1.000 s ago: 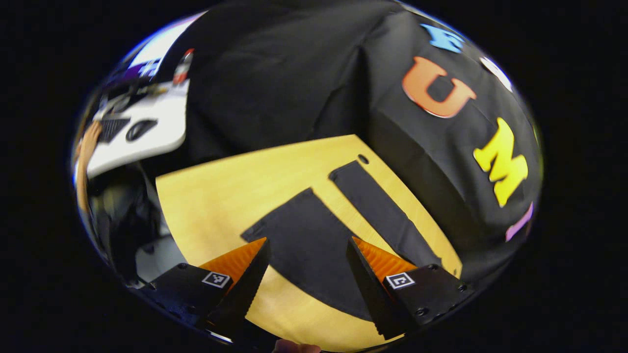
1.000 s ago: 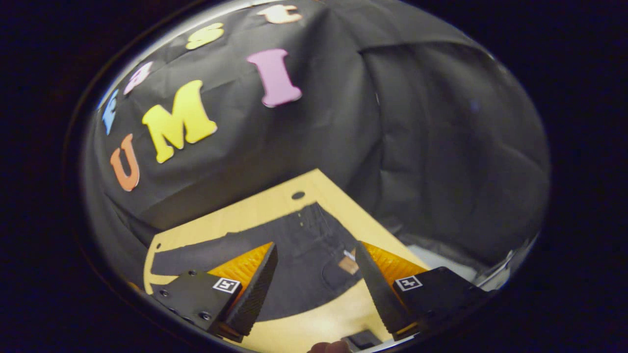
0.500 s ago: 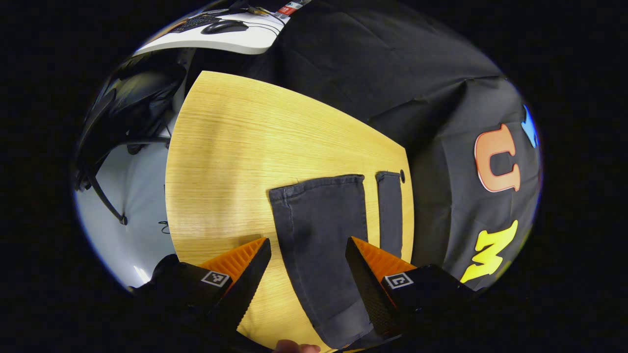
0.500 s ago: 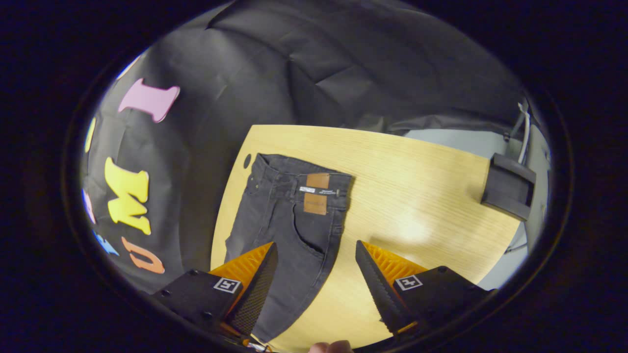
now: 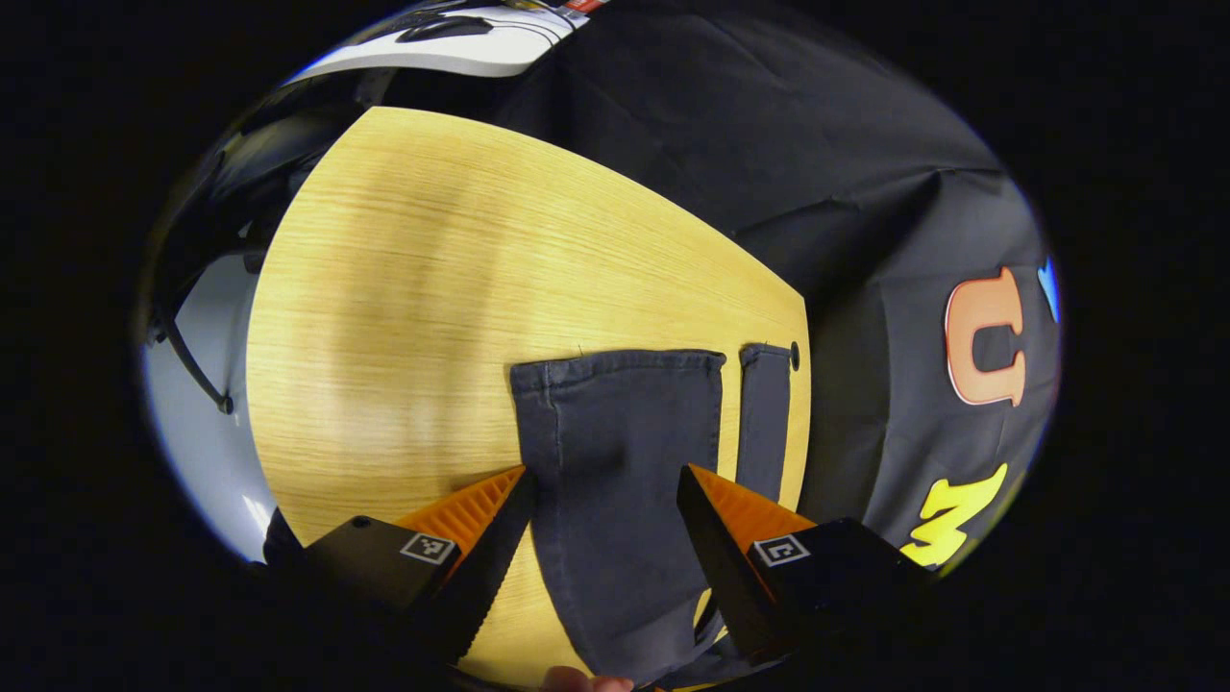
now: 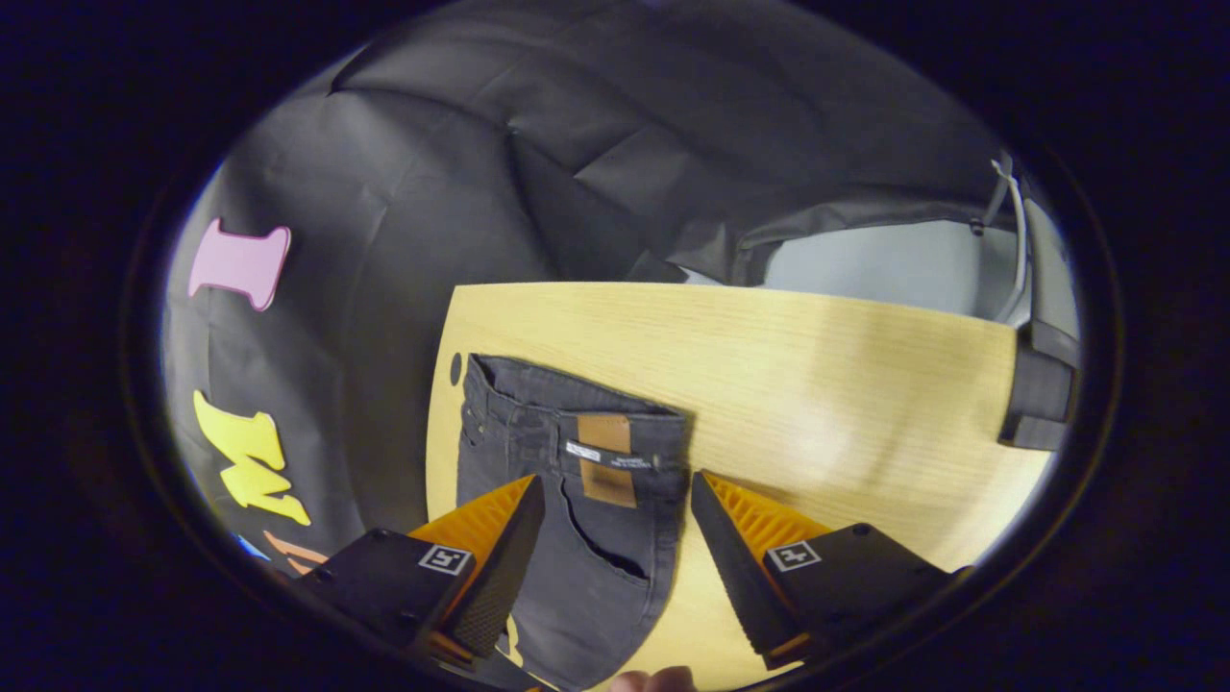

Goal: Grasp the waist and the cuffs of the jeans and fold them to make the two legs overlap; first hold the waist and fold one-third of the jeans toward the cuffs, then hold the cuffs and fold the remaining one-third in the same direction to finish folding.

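Dark jeans [image 5: 615,452] lay flat on wooden table [image 5: 413,288], L gripper [image 5: 603,500] fingers apart above cuffs [image 5: 620,363], R gripper [image 6: 615,505] fingers apart above waist [image 6: 577,404], neither touching denim.

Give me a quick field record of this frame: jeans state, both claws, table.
jeans: dark pair lying flat on the table, not yet folded
legs: apart, side by side; near leg cuff, far leg cuff
waist: waistband with brown patch, flat on the wood
left claw: open, above the near leg, gripping nothing
right claw: open, above the waist end, gripping nothing
table: light wood, black cloth wall behind
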Demonstrator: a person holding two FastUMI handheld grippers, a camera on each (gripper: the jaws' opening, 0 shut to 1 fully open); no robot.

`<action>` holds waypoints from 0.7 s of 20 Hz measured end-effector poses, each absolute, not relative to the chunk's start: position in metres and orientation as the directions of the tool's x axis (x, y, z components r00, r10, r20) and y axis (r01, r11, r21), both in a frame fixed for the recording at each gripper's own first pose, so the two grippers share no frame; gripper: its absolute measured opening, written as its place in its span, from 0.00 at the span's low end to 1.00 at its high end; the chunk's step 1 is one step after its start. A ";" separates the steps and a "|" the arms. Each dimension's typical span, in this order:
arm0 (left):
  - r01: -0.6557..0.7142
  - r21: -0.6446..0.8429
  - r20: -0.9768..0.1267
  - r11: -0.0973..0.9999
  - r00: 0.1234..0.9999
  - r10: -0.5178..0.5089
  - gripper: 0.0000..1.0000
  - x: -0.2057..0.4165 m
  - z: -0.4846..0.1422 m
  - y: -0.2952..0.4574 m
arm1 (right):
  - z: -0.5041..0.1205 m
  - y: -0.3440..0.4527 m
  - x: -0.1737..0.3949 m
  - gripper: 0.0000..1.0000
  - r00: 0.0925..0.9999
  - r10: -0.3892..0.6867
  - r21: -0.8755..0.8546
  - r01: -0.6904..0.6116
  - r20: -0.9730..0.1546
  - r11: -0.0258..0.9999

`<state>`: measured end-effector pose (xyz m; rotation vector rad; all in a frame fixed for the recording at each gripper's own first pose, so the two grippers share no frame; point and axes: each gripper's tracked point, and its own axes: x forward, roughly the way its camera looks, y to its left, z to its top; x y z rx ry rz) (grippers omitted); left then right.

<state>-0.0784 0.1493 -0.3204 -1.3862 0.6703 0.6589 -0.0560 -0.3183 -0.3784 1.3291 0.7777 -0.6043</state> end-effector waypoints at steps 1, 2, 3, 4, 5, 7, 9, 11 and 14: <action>-0.755 -0.651 -0.756 0.073 0.654 0.022 0.96 -0.074 -0.321 0.149 | -0.381 -0.320 -0.051 0.95 0.613 0.046 0.611 0.774 -0.789 0.166; -0.752 -0.654 -0.753 0.081 0.657 0.017 0.96 -0.071 -0.320 0.149 | -0.383 -0.321 -0.049 0.95 0.608 0.048 0.606 0.774 -0.792 0.182; -0.749 -0.656 -0.751 0.094 0.660 0.014 0.96 -0.066 -0.320 0.147 | -0.383 -0.322 -0.046 0.95 0.602 0.050 0.598 0.776 -0.797 0.201; -0.747 -0.656 -0.751 0.110 0.660 0.008 0.96 -0.063 -0.320 0.145 | -0.382 -0.323 -0.046 0.95 0.593 0.048 0.587 0.778 -0.804 0.223; -0.745 -0.655 -0.751 0.130 0.660 0.002 0.96 -0.059 -0.321 0.144 | -0.382 -0.323 -0.046 0.95 0.579 0.047 0.572 0.783 -0.814 0.247; -0.747 -0.644 -0.760 0.164 0.649 -0.030 0.94 -0.055 -0.323 0.138 | -0.385 -0.324 -0.051 0.85 0.523 0.027 0.506 0.809 -0.852 0.299; -0.753 -0.636 -0.769 0.168 0.636 -0.064 0.91 -0.051 -0.328 0.134 | -0.393 -0.325 -0.055 0.63 0.479 0.014 0.459 0.832 -0.878 0.310; -0.758 -0.635 -0.772 0.152 0.631 -0.080 0.72 -0.048 -0.337 0.131 | -0.399 -0.326 -0.060 0.55 0.437 0.016 0.424 0.861 -0.899 0.280; -0.780 -0.614 -0.790 0.125 0.605 -0.104 0.21 -0.051 -0.342 0.129 | -0.402 -0.328 -0.051 0.21 0.460 0.028 0.457 0.869 -0.887 0.188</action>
